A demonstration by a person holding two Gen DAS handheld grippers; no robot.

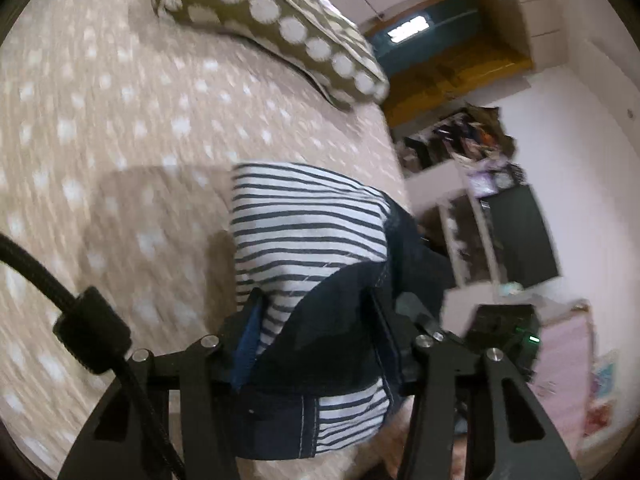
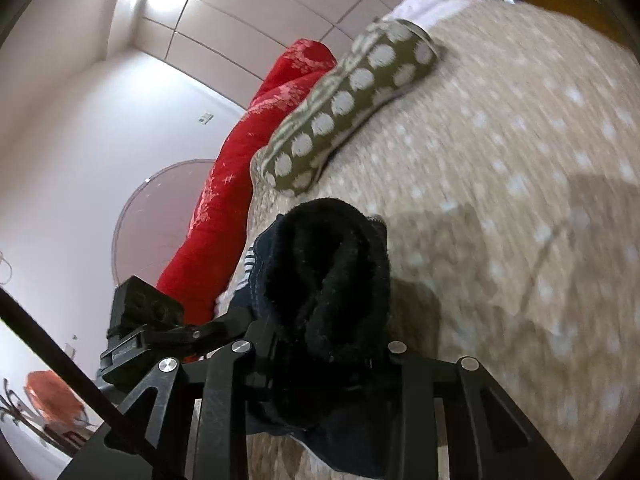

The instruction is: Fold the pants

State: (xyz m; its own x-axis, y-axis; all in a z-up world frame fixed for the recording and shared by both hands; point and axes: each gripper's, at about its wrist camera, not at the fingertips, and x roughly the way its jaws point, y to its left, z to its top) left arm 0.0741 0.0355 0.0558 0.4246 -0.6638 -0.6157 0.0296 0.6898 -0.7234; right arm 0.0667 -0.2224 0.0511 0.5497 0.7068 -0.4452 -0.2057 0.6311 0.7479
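Left wrist view: soft, limp pants (image 1: 308, 240) are pinched by the left gripper (image 1: 320, 320); right gripper (image 2: 320, 340) apparently clamps fleecy lining; hems are best gripped.

No readable text, labels, brands, numbers or signs in either view

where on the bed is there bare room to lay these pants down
The bedspread is bare across the wide stretch between the spotted pillow and the pants held by the left gripper. In the right gripper's view it is also bare to the right of the pillow. It is crowded near the pillow and red blanket.
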